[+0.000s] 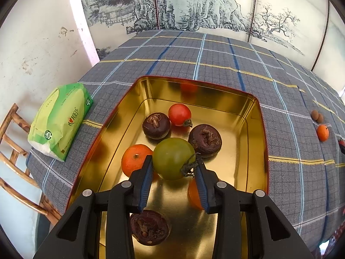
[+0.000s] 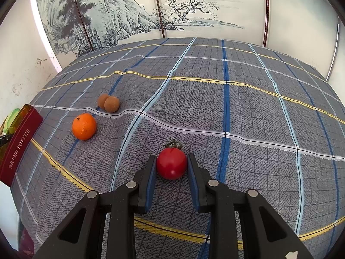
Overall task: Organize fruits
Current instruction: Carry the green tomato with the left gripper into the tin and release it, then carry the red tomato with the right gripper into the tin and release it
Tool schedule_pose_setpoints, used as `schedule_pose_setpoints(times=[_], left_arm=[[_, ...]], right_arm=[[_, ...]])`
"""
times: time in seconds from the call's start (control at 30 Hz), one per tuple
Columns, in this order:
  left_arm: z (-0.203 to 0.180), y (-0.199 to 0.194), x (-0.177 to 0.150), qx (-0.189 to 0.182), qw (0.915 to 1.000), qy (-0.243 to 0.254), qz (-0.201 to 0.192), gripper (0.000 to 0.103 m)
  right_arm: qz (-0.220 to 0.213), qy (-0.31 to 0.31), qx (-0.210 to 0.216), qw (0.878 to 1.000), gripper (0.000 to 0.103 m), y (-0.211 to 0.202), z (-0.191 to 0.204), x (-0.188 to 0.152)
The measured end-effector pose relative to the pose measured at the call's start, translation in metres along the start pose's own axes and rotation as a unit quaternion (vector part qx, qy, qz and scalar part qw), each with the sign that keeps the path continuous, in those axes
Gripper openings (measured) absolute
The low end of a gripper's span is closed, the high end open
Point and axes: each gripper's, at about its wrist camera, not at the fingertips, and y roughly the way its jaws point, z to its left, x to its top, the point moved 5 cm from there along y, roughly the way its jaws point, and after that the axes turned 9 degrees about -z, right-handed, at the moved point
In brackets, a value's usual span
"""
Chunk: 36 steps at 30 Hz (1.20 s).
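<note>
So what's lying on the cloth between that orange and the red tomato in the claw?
Nothing: in the right wrist view, only bare checked tablecloth separates the orange from the red tomato.

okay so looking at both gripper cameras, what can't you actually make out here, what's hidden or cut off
- Left wrist view: an orange fruit in the gold tin is mostly hidden behind a finger of the left gripper, which grips the green tomato.
- Left wrist view: a red object is cut off by the picture's edge; unidentifiable.
- Right wrist view: the tin's inside is cut off at the left edge.
- Right wrist view: whether the red tomato in the right gripper touches the cloth.
</note>
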Motion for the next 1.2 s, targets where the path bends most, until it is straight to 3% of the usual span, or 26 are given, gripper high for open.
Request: schedule_pose_setpoints(times=[0.43,0.83,1.0,1.1,1.2], left_arm=[[-0.007,-0.027,0.004,0.018,0.999,0.02,-0.035,0.04],[-0.01,-0.065,-0.017,-0.003,0.999,0.006,-0.044,0.04],[0.006,-0.083,-0.019,-0.005,0.9982,-0.026,-0.054,0.046],[0.027,-0.093,-0.022,0.01,0.9964,-0.061,-0.057,0.06],[0.046,-0.102,-0.027,0.025,0.9941,-0.086,-0.061,0.061]], right_arm=[[0.002,-0.023,-0.012,1.0,0.026,0.0,0.001,0.001],[-0.008,-0.002,0.015,1.0,0.025,-0.029,0.018,0.004],[-0.017,-0.013,0.073,0.997,0.025,-0.045,0.065,0.016],[-0.02,-0.039,0.129,0.991,0.025,-0.053,0.119,0.027],[-0.02,-0.072,0.216,0.973,0.025,-0.061,0.192,0.04]])
